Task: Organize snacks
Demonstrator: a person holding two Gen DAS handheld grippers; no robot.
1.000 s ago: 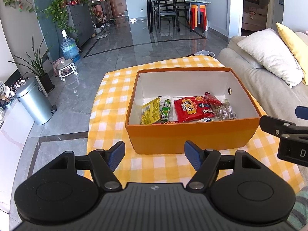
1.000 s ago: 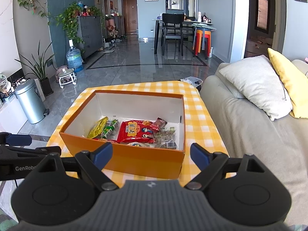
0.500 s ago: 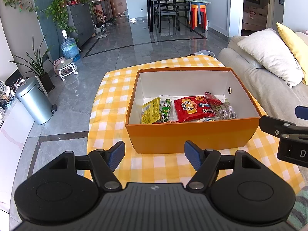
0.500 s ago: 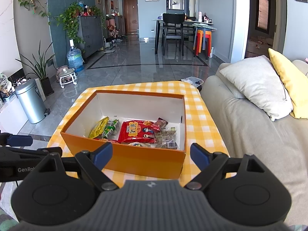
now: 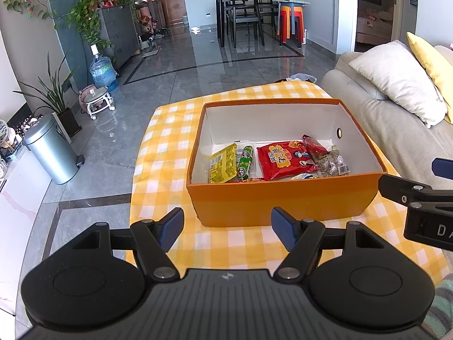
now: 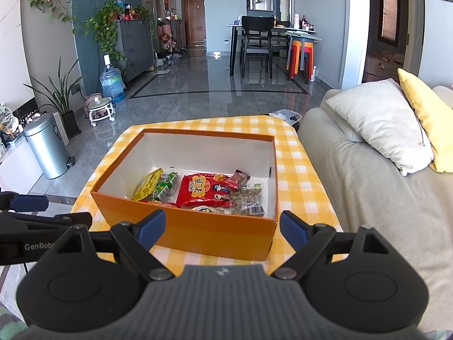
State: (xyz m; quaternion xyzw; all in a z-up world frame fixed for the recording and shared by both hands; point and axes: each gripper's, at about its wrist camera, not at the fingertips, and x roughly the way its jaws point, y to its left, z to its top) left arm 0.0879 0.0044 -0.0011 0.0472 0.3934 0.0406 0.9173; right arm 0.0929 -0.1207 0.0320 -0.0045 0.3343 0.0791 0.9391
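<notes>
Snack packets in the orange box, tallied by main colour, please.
Yellow packet: 1
Green packet: 1
Red packets: 2
Clear packet with barcode: 1
White packet, mostly hidden by the box wall: 1
Total visible: 6

L wrist cam: low, just behind its fingers (image 5: 172,228), looking fwd over near worktop (image 5: 170,130) edge, box (image 5: 283,201) close, slightly right | R wrist cam: same height, facing fwd, box (image 6: 198,231) close, slightly left | shared: box, checked worktop, sofa (image 6: 368,184), room beyond; each sees the other's gripper at frame edge
</notes>
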